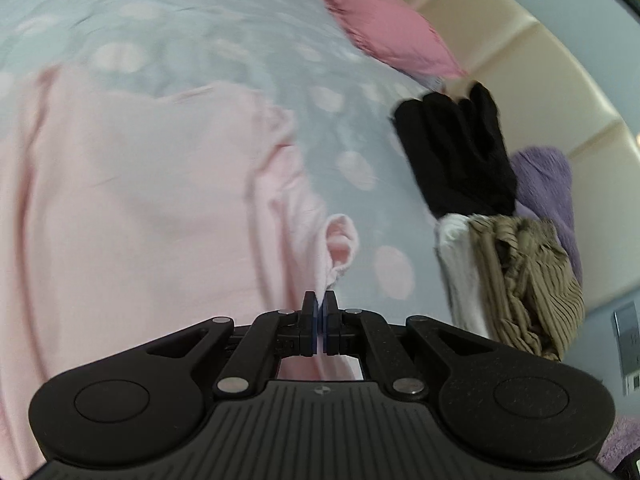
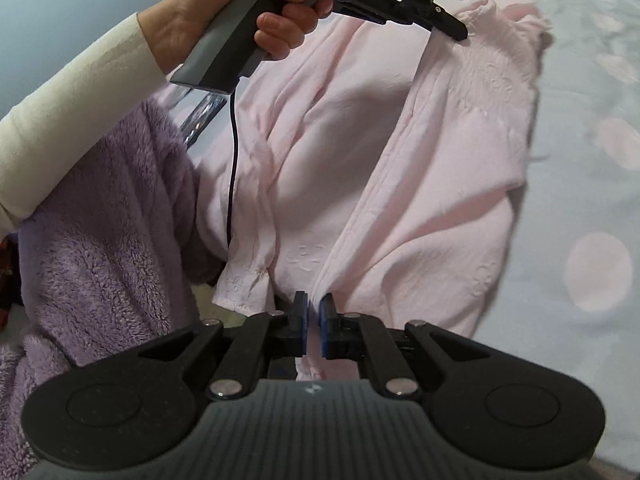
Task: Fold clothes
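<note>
A pale pink garment (image 1: pixel 132 208) lies spread on the blue bedsheet with pink dots (image 1: pixel 224 40). My left gripper (image 1: pixel 319 300) is shut on a pinched edge of the pink garment beside its cuff (image 1: pixel 341 244). In the right wrist view the same pink garment (image 2: pixel 432 168) hangs stretched between both grippers. My right gripper (image 2: pixel 314 304) is shut on a fold of its fabric. The left gripper (image 2: pixel 460 34) shows at the top of that view, held by a hand (image 2: pixel 240 4), its tip on the garment's far edge.
A black garment (image 1: pixel 460 152), a white one (image 1: pixel 460 272) and a tan striped one (image 1: pixel 528 280) are piled at the right of the bed, by a purple fleece (image 1: pixel 548 184). A pink pillow (image 1: pixel 384 28) lies at the padded headboard (image 1: pixel 540 80). Purple fleece (image 2: pixel 100 232) lies left of my right gripper.
</note>
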Demonstrator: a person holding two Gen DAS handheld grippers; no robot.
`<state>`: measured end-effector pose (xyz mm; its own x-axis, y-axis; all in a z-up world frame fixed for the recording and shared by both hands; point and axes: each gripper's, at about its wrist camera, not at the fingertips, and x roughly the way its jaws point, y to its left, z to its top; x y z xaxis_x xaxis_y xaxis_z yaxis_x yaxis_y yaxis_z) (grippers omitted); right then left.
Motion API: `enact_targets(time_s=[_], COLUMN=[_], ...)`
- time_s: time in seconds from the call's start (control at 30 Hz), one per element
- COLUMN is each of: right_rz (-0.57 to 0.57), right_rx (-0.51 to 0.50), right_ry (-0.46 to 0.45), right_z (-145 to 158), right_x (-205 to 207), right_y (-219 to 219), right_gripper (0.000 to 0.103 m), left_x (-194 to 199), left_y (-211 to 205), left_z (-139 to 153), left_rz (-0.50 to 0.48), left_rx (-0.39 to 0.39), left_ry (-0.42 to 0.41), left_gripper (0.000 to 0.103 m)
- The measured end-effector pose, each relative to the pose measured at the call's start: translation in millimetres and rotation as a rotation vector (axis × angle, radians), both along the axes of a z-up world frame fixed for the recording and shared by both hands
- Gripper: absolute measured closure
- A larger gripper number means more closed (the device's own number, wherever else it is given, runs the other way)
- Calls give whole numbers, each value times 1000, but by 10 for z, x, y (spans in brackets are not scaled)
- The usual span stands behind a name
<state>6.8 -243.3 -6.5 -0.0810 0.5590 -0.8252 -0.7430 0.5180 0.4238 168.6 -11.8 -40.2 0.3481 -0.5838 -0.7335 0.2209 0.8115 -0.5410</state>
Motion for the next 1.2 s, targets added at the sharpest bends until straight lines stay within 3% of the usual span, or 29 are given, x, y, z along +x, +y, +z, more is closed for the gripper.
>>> enact_targets(time_s=[0.37, 0.47, 0.53, 0.63, 0.77, 0.87, 0.97, 1.1, 1.2], right_rz=[128, 106, 51, -45, -80, -49, -29, -26, -67], right_rx=[-83, -65, -36, 1, -27, -80, -124, -181, -186], right_ry=[63, 67, 39, -11, -120, -142, -80, -23, 68], right_z=[-289, -275, -198, -63, 21, -121, -306, -530, -697], right_x=[23, 107, 196, 348, 352, 200, 108, -4, -17], right_y=[410, 358, 272, 53, -213, -221, -285, -366, -429], right_gripper=[98, 92, 86, 78, 68, 59, 56, 40, 39], left_x=[131, 87, 28, -113, -368, -607, -869, -1247, -1535], left_y=[344, 377, 406, 463, 485, 420, 329, 280, 207], left_z=[-480, -435, -361, -243, -94, -11, 23, -28, -98], left_rz=[82, 101, 103, 107, 65, -3, -72, -123, -175], left_rx=[48, 51, 71, 106, 118, 120, 129, 106, 85], left_ry=[63, 45, 22, -8, -23, -15, 1, 58, 133], left_gripper=[102, 97, 83, 75, 74, 73, 63, 61, 58])
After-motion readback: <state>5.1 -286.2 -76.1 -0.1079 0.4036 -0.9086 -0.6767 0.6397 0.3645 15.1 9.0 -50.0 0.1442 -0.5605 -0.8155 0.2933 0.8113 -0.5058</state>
